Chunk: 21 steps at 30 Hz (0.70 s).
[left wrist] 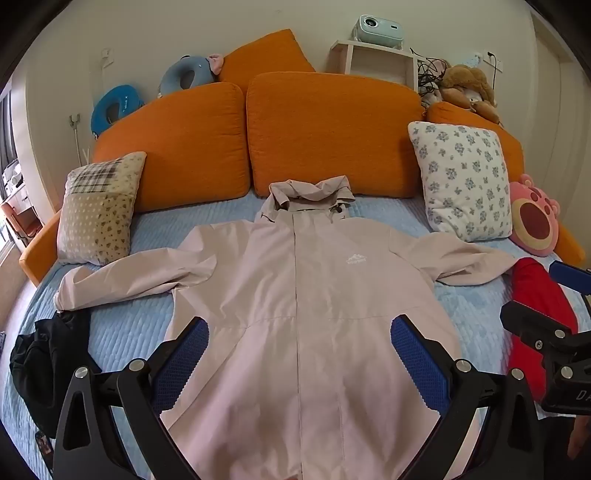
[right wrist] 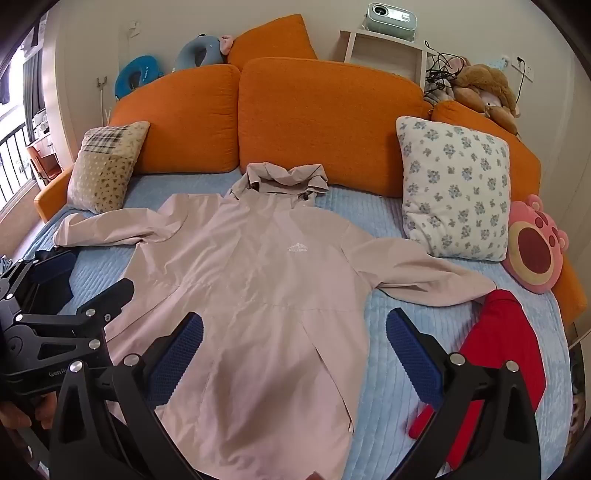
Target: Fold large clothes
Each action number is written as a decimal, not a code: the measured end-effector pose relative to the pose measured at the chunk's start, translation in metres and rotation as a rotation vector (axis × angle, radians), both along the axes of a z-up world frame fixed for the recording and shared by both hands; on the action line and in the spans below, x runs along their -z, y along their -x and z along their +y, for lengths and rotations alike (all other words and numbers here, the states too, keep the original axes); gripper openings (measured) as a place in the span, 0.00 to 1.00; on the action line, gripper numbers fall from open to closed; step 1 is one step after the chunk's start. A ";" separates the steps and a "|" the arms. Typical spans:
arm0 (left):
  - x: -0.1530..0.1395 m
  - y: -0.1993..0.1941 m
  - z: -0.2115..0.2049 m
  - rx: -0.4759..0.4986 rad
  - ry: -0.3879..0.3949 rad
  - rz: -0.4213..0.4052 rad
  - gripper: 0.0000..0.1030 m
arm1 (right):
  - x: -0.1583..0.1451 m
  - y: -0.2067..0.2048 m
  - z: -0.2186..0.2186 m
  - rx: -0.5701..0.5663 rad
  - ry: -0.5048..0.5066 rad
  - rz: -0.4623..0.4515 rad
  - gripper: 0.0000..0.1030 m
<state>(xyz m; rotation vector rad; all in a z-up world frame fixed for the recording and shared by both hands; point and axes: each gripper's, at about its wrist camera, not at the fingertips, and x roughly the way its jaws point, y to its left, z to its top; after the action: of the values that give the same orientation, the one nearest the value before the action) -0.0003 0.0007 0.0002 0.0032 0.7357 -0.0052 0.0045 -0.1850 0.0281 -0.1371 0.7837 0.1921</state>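
A pale pink hooded jacket (left wrist: 295,288) (right wrist: 258,280) lies flat and front up on the blue bedspread (left wrist: 122,332) (right wrist: 399,350). Its hood points at the orange cushions and both sleeves are spread out sideways. My left gripper (left wrist: 301,354) hovers open over the jacket's lower body, with nothing between its blue pads (left wrist: 184,362). My right gripper (right wrist: 295,350) is open too, over the jacket's right hem edge and the bedspread beside it. Each gripper shows at the edge of the other's view: the right gripper (left wrist: 543,295) and the left gripper (right wrist: 85,280).
A red garment (left wrist: 535,295) (right wrist: 506,343) lies right of the jacket and a black one (left wrist: 48,362) left of it. A patchwork pillow (left wrist: 99,210), a floral pillow (left wrist: 465,177) and a pink plush (left wrist: 535,218) lean on orange cushions (left wrist: 325,129). Behind them stands a shelf with a projector (left wrist: 376,27).
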 end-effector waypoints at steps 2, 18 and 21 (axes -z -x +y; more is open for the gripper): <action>0.000 0.000 0.000 -0.001 -0.005 0.002 0.97 | 0.001 0.000 0.000 0.001 0.004 0.010 0.95; -0.008 0.002 0.000 0.000 -0.028 -0.006 0.97 | 0.000 0.002 0.004 -0.007 0.015 -0.002 0.95; -0.010 -0.001 -0.001 0.002 -0.030 -0.007 0.97 | 0.000 0.003 0.006 -0.007 0.014 -0.001 0.95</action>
<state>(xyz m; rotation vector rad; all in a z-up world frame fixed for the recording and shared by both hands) 0.0006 -0.0007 0.0099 0.0330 0.7289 0.0037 0.0016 -0.1792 0.0281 -0.1532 0.7841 0.1929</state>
